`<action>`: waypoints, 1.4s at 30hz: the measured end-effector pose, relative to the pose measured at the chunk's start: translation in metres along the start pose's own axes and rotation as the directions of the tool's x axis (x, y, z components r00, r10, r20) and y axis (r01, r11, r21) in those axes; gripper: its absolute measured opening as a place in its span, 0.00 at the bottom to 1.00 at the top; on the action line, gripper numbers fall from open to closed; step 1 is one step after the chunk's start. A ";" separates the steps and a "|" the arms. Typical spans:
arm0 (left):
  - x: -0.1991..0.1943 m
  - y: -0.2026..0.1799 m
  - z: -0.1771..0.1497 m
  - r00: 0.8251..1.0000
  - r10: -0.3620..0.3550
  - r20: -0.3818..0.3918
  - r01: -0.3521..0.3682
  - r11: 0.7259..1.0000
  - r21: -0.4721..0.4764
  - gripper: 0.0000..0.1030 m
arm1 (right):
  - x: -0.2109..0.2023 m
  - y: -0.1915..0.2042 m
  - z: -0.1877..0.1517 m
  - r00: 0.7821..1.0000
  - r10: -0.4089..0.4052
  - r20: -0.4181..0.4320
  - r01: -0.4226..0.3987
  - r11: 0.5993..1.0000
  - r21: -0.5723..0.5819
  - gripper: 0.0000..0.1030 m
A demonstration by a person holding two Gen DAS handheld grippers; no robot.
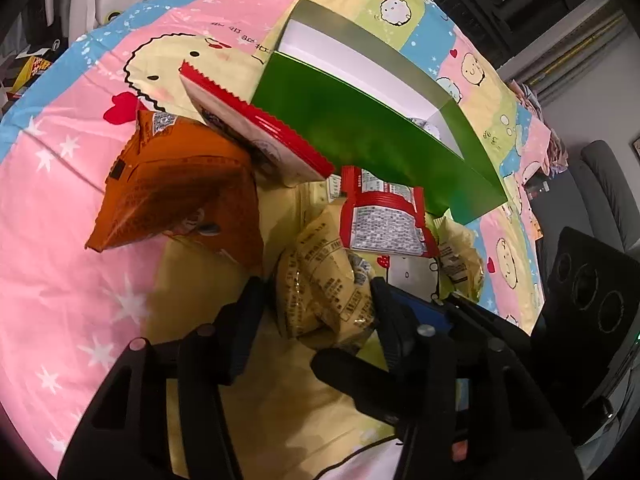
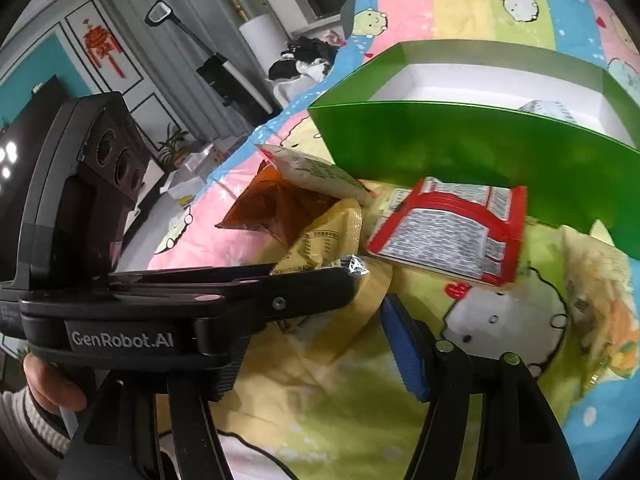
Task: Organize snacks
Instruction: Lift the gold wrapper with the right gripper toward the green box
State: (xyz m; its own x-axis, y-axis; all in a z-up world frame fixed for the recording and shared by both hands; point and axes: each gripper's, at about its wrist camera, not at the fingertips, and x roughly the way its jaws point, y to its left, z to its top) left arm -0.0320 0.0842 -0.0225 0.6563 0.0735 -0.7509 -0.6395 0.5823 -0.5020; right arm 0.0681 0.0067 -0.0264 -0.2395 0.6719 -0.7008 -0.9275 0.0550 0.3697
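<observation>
A green box (image 1: 360, 136) with a white inside lies open on the cartoon bedsheet; it also shows in the right wrist view (image 2: 472, 152). Snack packets lie in front of it: an orange bag (image 1: 176, 196), a red-and-white packet (image 1: 256, 128), a small red packet (image 1: 384, 216) and yellow packets. My left gripper (image 1: 316, 304) is shut on a yellow packet (image 1: 324, 296). In the right wrist view the left gripper crosses from the left, holding that yellow packet (image 2: 320, 240). My right gripper (image 2: 316, 344) is open and empty, just before the small red packet (image 2: 452, 228).
The bedsheet (image 1: 80, 240) covers the whole work surface. Another yellow packet (image 2: 600, 292) lies at the right. A sofa (image 1: 608, 184) stands beyond the bed's right edge. Clothes (image 2: 304, 60) lie at the far end. A cabinet and a roll stand behind.
</observation>
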 end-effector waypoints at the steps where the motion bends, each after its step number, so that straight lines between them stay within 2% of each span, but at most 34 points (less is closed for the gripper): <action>1: -0.001 0.001 0.000 1.000 0.003 0.004 -0.003 1.000 -0.001 0.49 | 0.001 0.001 0.000 1.000 -0.011 0.000 0.011 1.000 -0.007 0.56; 10: -0.012 -0.007 -0.010 1.000 0.001 0.024 -0.001 1.000 0.000 0.40 | -0.003 -0.003 -0.008 0.999 0.034 0.007 -0.034 0.999 0.027 0.40; 17: -0.034 -0.030 -0.028 0.999 0.008 0.053 -0.011 0.999 0.042 0.40 | -0.029 0.007 -0.019 0.997 0.053 0.049 -0.055 0.998 0.027 0.40; 22: -0.051 -0.053 -0.038 0.996 0.002 0.090 -0.011 0.995 0.098 0.40 | -0.060 0.016 -0.026 0.993 0.045 0.109 -0.045 0.999 0.007 0.40; 31: -0.074 -0.094 -0.048 0.988 -0.013 0.153 -0.018 0.979 0.202 0.40 | -0.109 0.026 -0.034 0.978 0.021 0.208 -0.020 1.000 -0.010 0.40; 42: -0.094 -0.127 -0.060 0.978 -0.013 0.206 -0.047 0.958 0.283 0.40 | -0.141 0.028 -0.041 0.956 0.014 0.293 -0.010 1.000 -0.015 0.40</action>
State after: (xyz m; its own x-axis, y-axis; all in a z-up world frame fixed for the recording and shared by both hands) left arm -0.0369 -0.0455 0.0862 0.7332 0.2312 -0.6395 -0.5299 0.7836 -0.3242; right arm 0.0641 -0.1167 0.0585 -0.1578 0.8596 -0.4859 -0.9292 0.0372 0.3677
